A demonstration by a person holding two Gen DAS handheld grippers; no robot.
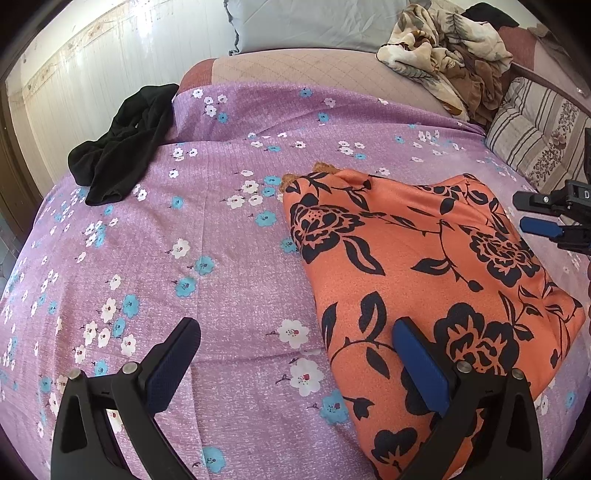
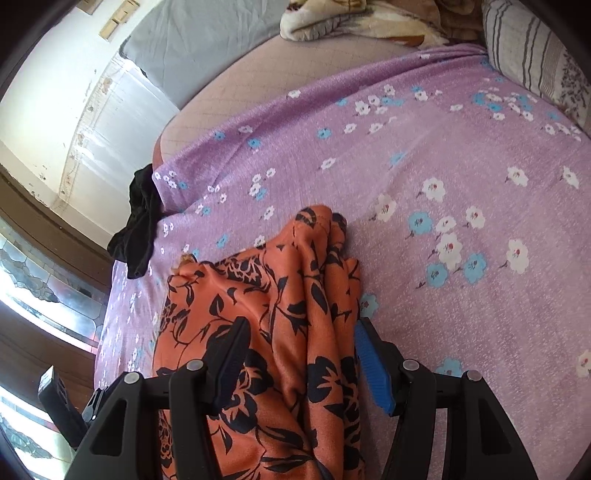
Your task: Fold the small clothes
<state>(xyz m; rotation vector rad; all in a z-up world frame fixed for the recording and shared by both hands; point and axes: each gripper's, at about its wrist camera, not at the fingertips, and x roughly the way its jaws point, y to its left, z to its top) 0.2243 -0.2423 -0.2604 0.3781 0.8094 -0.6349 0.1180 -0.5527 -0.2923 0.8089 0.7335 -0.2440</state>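
Note:
An orange garment with black flowers (image 1: 424, 266) lies folded on the purple flowered bedsheet (image 1: 229, 258). My left gripper (image 1: 295, 343) is open and empty, low over the garment's near left edge; its right finger is above the cloth. In the right wrist view the garment (image 2: 288, 295) bunches between the wide-apart jaws of my right gripper (image 2: 299, 350), which is open. The right gripper also shows in the left wrist view (image 1: 550, 214) at the garment's right edge. A black garment (image 1: 122, 144) lies crumpled at the far left of the bed; it also shows in the right wrist view (image 2: 138, 225).
A beige flowered blanket (image 1: 443, 48) is heaped at the far right. A striped pillow (image 1: 539, 140) lies on the right edge. A grey pillow (image 1: 314, 22) leans at the head. The bed's left edge drops to a wall (image 1: 74, 74).

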